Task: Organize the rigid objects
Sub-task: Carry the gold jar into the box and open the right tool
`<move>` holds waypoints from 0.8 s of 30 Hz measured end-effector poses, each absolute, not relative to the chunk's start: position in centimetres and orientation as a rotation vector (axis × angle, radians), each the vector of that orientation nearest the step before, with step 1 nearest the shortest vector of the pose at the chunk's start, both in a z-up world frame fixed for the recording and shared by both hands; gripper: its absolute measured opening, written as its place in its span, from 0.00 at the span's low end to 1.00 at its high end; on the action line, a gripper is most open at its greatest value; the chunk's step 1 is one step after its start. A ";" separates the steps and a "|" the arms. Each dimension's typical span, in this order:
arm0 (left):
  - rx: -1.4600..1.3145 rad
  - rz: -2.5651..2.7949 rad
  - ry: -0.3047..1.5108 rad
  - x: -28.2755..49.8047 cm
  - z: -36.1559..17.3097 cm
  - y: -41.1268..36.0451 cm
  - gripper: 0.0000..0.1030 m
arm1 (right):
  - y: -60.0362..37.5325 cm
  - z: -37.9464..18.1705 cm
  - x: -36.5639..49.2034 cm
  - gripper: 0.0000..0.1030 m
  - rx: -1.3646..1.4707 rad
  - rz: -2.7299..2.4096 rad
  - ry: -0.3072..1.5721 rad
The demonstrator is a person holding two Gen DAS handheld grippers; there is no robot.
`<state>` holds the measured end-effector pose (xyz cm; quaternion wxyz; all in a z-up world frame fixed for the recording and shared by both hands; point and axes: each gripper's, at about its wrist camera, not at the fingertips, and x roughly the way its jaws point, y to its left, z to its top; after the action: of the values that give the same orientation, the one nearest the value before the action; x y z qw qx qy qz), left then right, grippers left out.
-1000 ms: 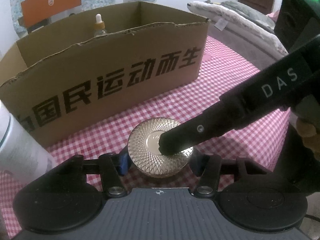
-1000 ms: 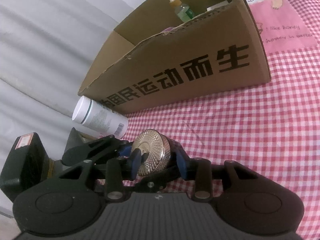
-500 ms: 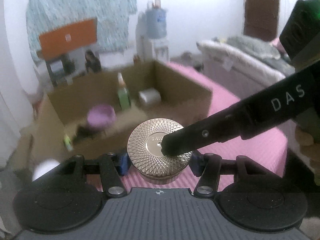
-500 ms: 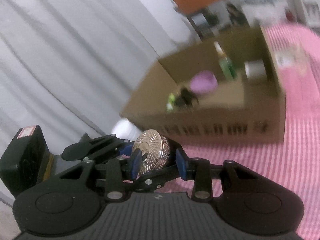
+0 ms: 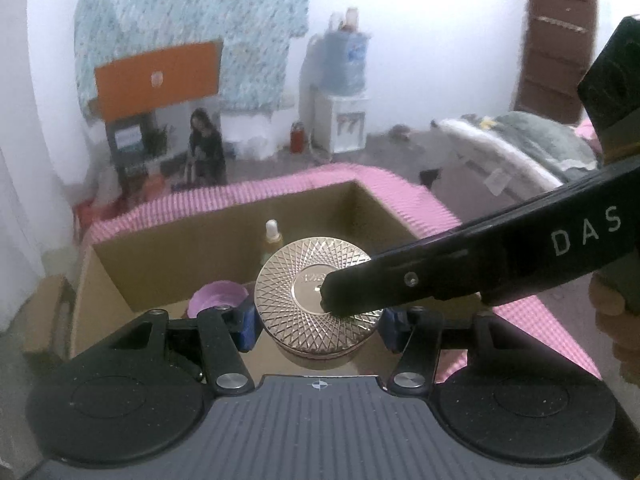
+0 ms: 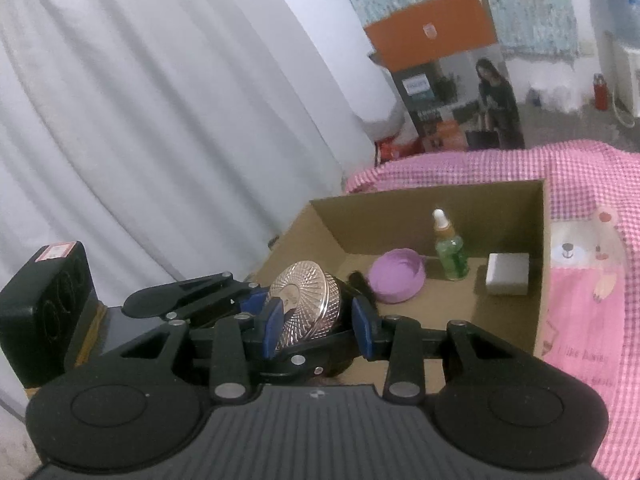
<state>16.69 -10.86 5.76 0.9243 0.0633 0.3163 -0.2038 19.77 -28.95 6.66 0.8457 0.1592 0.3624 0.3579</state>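
Note:
A round gold jar with a faceted lid [image 5: 312, 280] is held in the air above the open cardboard box [image 5: 160, 252]. My left gripper [image 5: 316, 320] is shut on the jar's sides. My right gripper [image 6: 316, 320] is shut on the same jar [image 6: 308, 300], one finger [image 5: 400, 284] across its lid. In the box I see a purple bowl [image 6: 396, 276], a green dropper bottle [image 6: 450, 252] and a white block [image 6: 507, 274].
The box stands on a pink checked cloth [image 6: 588, 312]. A grey curtain [image 6: 160, 120] hangs at the left. An orange and dark carton [image 6: 452, 72] and a water dispenser [image 5: 340, 92] stand on the floor beyond.
Both grippers have lifted the gold jar from the cloth in front of the box to above the box opening. The inside of the box has come into view.

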 end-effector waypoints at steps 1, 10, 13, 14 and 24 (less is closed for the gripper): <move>0.127 -0.410 0.666 17.2 5.4 -10.9 0.54 | -28.8 6.3 20.7 0.40 0.335 0.756 0.784; -0.024 -0.364 0.930 22.4 1.4 -9.5 0.54 | -27.3 2.0 26.0 0.42 0.296 0.779 0.990; -0.088 -0.358 1.003 23.3 0.3 -8.5 0.54 | -26.3 0.7 27.4 0.42 0.273 0.783 1.048; -0.096 -0.353 1.020 23.5 0.0 -8.3 0.54 | -26.1 0.5 27.3 0.42 0.266 0.784 1.063; -0.078 -0.313 1.035 24.3 0.0 -8.0 0.72 | -24.4 -1.5 29.5 0.42 0.260 0.796 1.142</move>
<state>24.27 -8.02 -0.04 0.8567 -0.0371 0.4924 -0.1491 29.46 -24.44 -1.52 0.7597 0.1192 0.5244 0.3655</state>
